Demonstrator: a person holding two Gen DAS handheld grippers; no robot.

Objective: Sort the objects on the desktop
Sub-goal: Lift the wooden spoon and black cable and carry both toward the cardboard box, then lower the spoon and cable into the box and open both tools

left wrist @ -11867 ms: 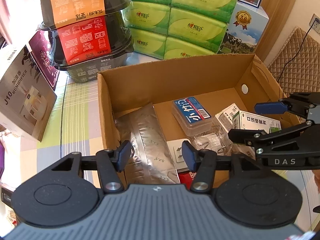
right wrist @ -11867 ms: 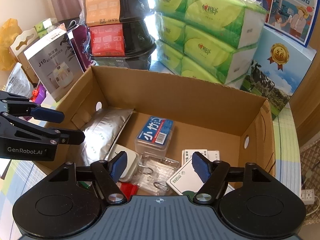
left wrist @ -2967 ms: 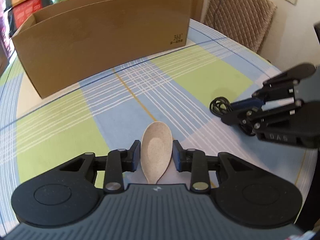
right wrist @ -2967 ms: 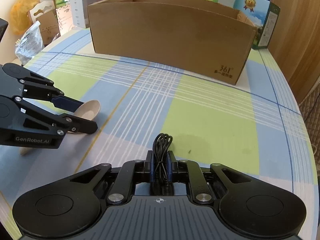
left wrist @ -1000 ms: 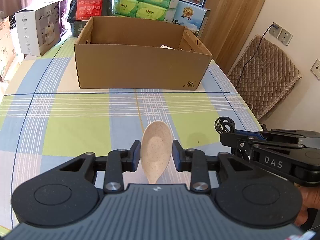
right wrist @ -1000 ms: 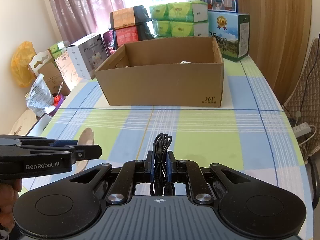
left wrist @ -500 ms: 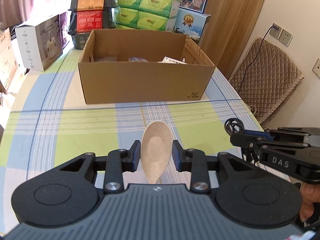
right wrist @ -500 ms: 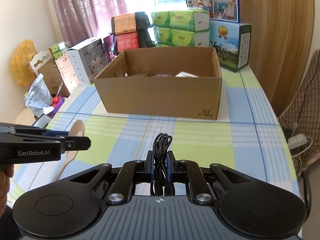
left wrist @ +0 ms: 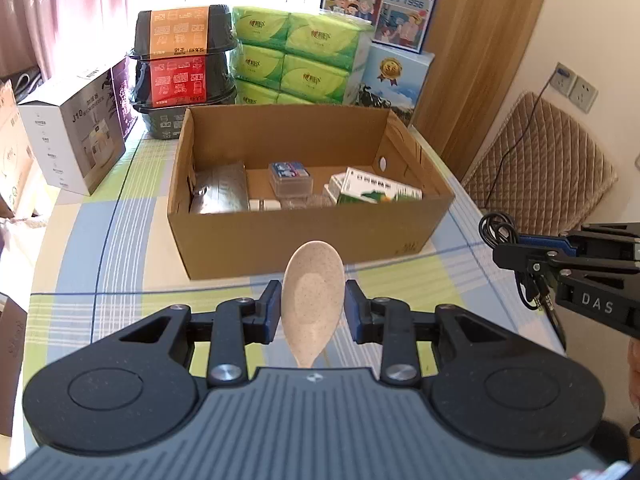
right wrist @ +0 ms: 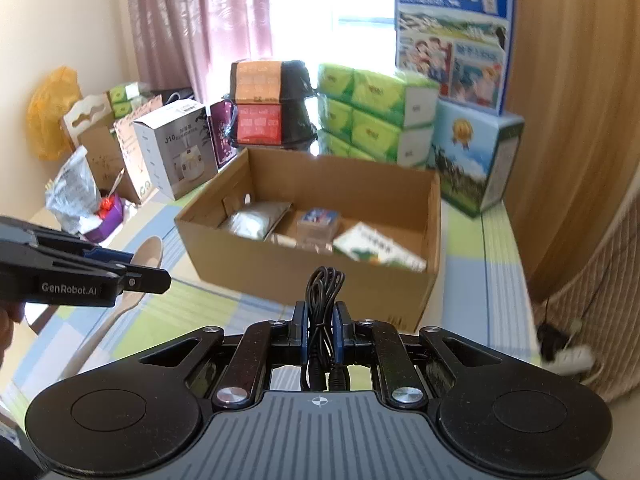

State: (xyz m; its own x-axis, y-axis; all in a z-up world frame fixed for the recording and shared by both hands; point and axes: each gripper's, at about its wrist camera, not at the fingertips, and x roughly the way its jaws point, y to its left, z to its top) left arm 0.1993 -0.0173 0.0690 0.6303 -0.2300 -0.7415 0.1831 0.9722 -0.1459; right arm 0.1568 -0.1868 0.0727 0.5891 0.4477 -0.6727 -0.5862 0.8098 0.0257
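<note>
My left gripper (left wrist: 313, 307) is shut on a beige speckled spoon (left wrist: 312, 296), bowl forward, held in the air in front of the open cardboard box (left wrist: 304, 236). The spoon (right wrist: 140, 276) and left gripper (right wrist: 132, 270) also show at the left of the right wrist view. My right gripper (right wrist: 320, 330) is shut on a coiled black cable (right wrist: 322, 292), also raised before the box (right wrist: 312, 276). That cable (left wrist: 500, 232) and right gripper (left wrist: 516, 246) appear at the right of the left wrist view. Inside the box lie a silver pouch (left wrist: 218, 192), a clear case (left wrist: 290, 178) and a green-white carton (left wrist: 376, 192).
Behind the box stand stacked black food tubs (left wrist: 182, 64), green tissue packs (left wrist: 300, 64), a milk carton box (left wrist: 394, 80) and a humidifier box (left wrist: 68, 136). A checked cloth (left wrist: 120, 248) covers the table. A quilted chair (left wrist: 536, 168) stands to the right.
Both grippers have risen and come closer to the box, so its inside shows more from above. The spoon and the cable stay held as before.
</note>
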